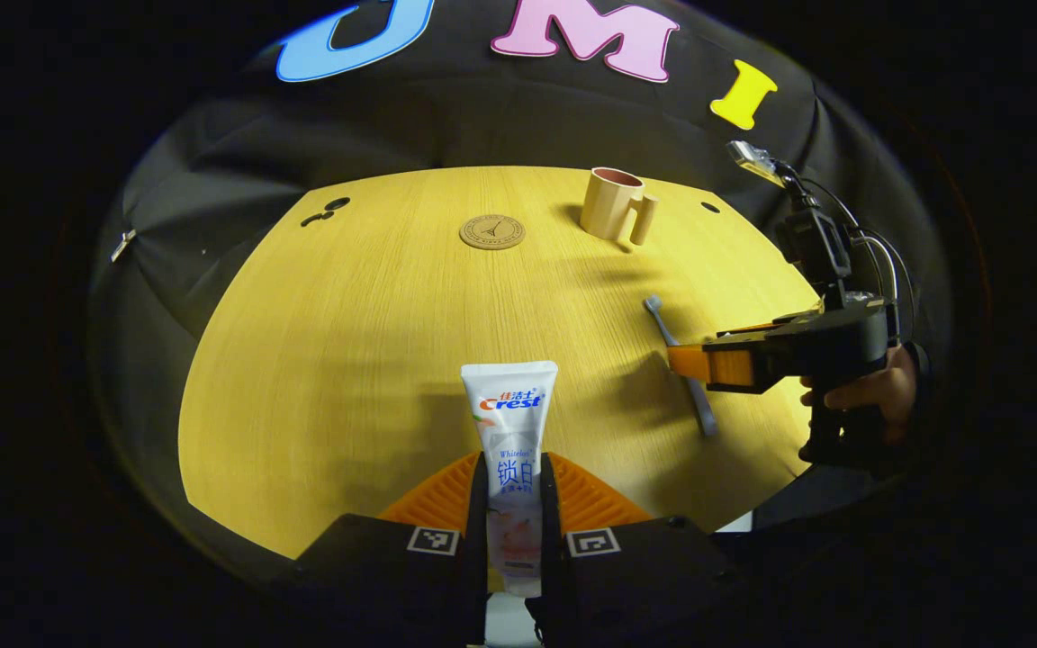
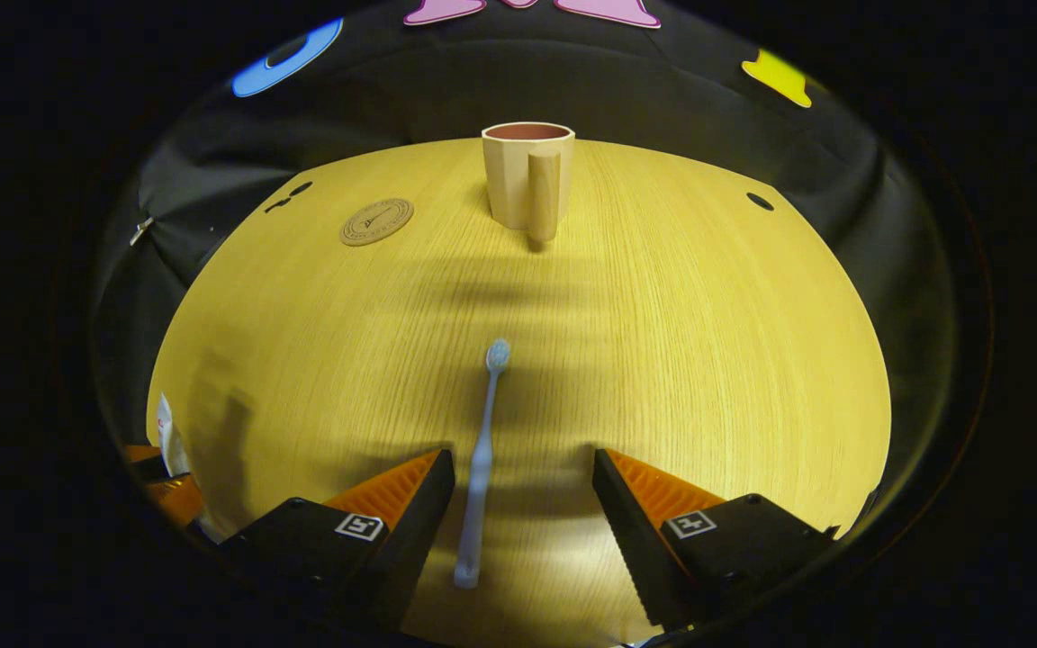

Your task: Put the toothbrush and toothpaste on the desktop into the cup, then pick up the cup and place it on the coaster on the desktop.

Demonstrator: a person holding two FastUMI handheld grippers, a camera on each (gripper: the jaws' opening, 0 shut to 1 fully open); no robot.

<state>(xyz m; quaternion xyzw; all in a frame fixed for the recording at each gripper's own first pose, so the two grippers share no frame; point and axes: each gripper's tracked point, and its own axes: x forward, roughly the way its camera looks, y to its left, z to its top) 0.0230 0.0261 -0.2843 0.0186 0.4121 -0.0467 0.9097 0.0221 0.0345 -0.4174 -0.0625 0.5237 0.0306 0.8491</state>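
Left gripper [image 1: 515, 504]: fingers closed on the toothpaste [image 1: 511, 423], tube pointing forward above the table [image 1: 347, 342]. Right gripper [image 2: 523, 504]: jaws wide apart, holding nothing, straddling the handle of the toothbrush [image 2: 482, 450], which lies flat on the table. The cup [image 2: 527, 175] stands upright at the far edge. The coaster [image 2: 377, 220] lies to its left, apart from it.

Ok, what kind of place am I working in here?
Looks like a staged recording booth, not a real bathroom: a bare wooden desktop backed by black cloth, with just a cup, coaster, toothbrush and toothpaste tube laid out.
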